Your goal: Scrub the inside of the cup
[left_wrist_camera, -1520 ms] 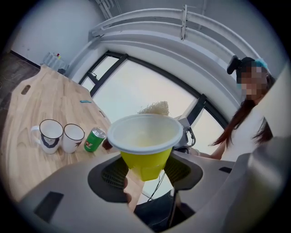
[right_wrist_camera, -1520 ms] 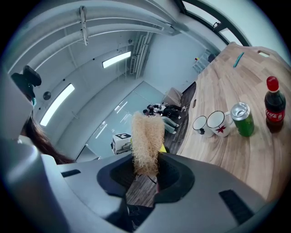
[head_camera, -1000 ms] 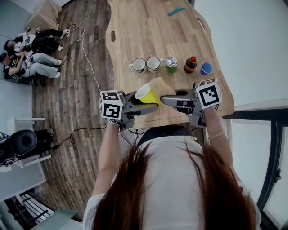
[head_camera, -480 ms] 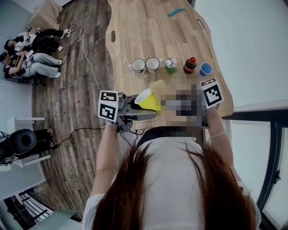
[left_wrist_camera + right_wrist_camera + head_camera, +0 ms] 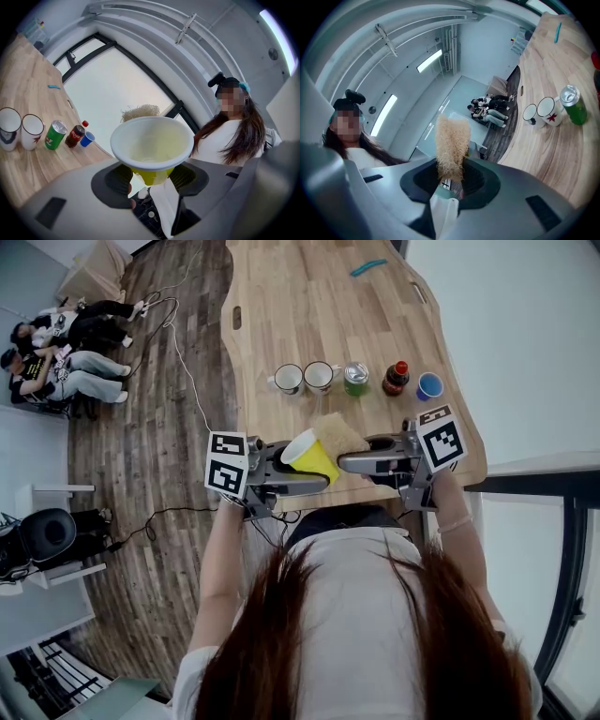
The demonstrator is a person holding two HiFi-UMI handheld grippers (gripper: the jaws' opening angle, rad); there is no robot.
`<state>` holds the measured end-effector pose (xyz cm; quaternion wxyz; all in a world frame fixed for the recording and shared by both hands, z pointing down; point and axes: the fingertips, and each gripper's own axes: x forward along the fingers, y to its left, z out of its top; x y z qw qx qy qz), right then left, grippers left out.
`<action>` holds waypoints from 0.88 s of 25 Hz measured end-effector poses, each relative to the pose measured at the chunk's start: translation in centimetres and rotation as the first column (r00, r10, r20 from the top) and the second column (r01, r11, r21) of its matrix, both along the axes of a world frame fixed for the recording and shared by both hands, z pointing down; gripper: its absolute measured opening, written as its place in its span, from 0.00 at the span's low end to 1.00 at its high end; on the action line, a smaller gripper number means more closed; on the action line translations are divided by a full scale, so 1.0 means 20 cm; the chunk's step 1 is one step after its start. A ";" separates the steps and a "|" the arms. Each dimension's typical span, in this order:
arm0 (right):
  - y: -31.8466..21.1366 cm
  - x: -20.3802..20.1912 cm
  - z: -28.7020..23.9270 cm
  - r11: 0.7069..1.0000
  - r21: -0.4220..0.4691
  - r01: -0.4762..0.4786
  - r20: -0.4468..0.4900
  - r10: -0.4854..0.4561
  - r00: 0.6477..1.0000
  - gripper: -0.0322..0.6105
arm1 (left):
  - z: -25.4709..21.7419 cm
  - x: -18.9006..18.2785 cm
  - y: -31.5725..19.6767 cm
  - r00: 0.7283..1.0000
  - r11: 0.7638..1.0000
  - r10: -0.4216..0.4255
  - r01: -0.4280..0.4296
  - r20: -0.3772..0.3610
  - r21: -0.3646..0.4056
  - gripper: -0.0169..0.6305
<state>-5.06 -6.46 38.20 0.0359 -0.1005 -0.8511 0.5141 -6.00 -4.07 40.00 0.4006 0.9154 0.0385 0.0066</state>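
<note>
My left gripper (image 5: 319,476) is shut on a yellow cup with a white inside (image 5: 307,456), held tilted above the table's near edge with its mouth turned up and left. In the left gripper view the cup (image 5: 152,143) fills the space between the pads, its inside bare. My right gripper (image 5: 345,462) is shut on a tan fibrous scrubber (image 5: 338,433), which stands just right of and behind the cup's rim, outside the cup. The right gripper view shows the scrubber (image 5: 451,149) upright between the pads.
On the wooden table (image 5: 309,315) stand, in a row, two white mugs (image 5: 289,377) (image 5: 320,374), a green can (image 5: 357,375), a dark bottle with a red cap (image 5: 397,376) and a blue cup (image 5: 429,383). A teal item (image 5: 367,265) lies far back. People sit on the floor at far left (image 5: 56,352).
The cup and scrubber have stayed close together above the table edge. The right gripper has shifted slightly right and up, and the scrubber now sits a little farther from the cup's mouth.
</note>
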 end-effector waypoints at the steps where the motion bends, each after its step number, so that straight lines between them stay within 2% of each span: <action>1: 0.00 0.00 0.00 1.000 0.010 -0.002 -0.006 0.002 1.000 0.23 | 0.00 0.00 0.00 1.000 1.000 -0.003 0.003 0.003 -0.001 0.40; 9: -0.01 -0.02 0.00 0.991 0.128 -0.024 -0.071 0.033 0.997 0.23 | 0.03 -0.02 -0.04 0.999 0.999 -0.033 0.033 0.028 -0.014 0.39; 16: -0.02 -0.04 0.02 0.966 0.259 -0.023 -0.166 0.068 0.984 0.23 | 0.07 -0.03 -0.07 0.997 0.998 -0.059 0.061 0.056 -0.025 0.39; 22: -0.03 -0.05 0.04 0.945 0.328 -0.022 -0.225 0.101 0.969 0.23 | 0.11 -0.04 -0.09 0.992 0.996 -0.084 0.088 0.095 -0.031 0.39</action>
